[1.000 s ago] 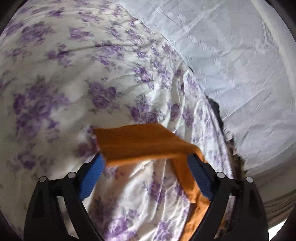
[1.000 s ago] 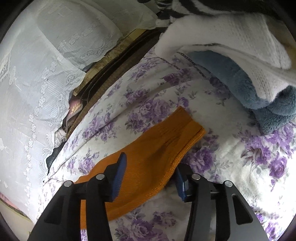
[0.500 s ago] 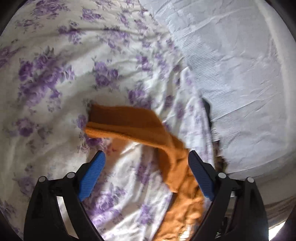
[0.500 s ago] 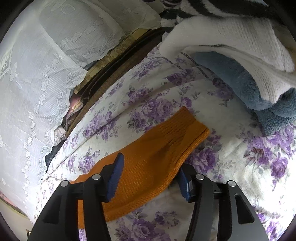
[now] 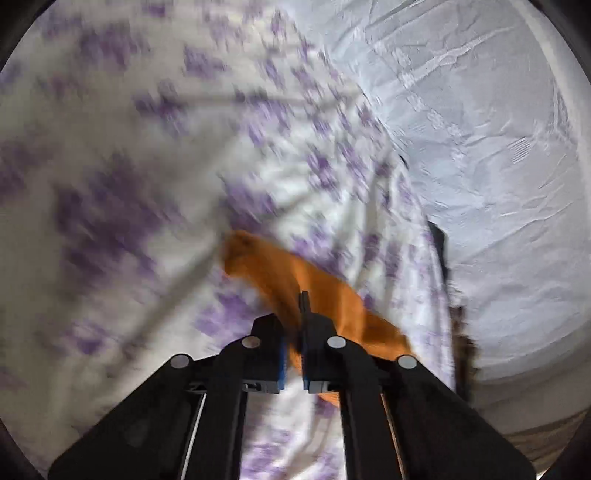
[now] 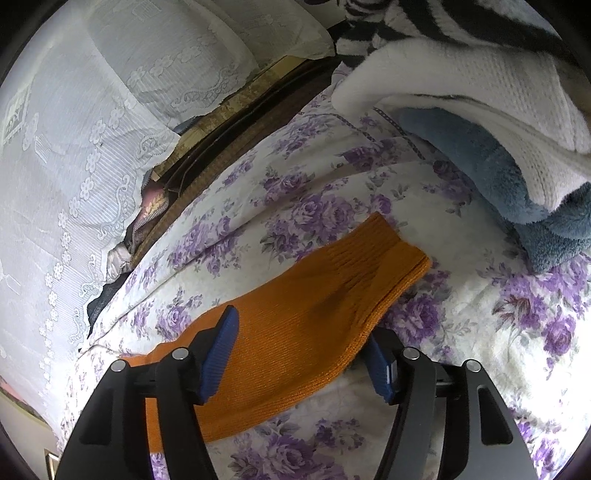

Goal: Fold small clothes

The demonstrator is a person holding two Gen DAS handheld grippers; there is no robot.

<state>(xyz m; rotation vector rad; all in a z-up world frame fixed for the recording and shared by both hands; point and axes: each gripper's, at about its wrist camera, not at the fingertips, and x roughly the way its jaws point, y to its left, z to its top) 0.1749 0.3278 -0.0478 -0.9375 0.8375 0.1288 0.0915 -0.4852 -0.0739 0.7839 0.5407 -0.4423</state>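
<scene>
Left gripper (image 5: 293, 343): jaws nearly together, pinching a fold of the orange knit garment (image 5: 295, 280). The left wrist view is heavily motion-blurred, so how much cloth sits between the pads is hard to read.

Right gripper (image 6: 301, 354): jaws spread wide, straddling the orange knit garment (image 6: 306, 328). The blue pads (image 6: 218, 354) sit at either edge of the cloth; cannot tell if they press on it.

Garment position: lies flat on the floral bedsheet (image 6: 280, 206), running diagonally, ribbed cuff end (image 6: 399, 254) pointing away toward the blue fleece. Its near end passes under the right gripper's left finger and runs off the lower left.

Garment at left side: from the left wrist view it runs out ahead of the closed jaws and also trails down to the right; whether that end is lifted off the floral bedsheet (image 5: 110, 184) is unclear in the blur.

Nearby pile: blue fleece (image 6: 517, 192) under a white knit blanket (image 6: 480, 85), with a black-and-white striped item (image 6: 406, 22) on top, at the far right of the bed.

Bed edge: white lace curtain (image 6: 74, 147) hangs beside it; also seen as pale fabric (image 5: 480, 129) in the left wrist view.
</scene>
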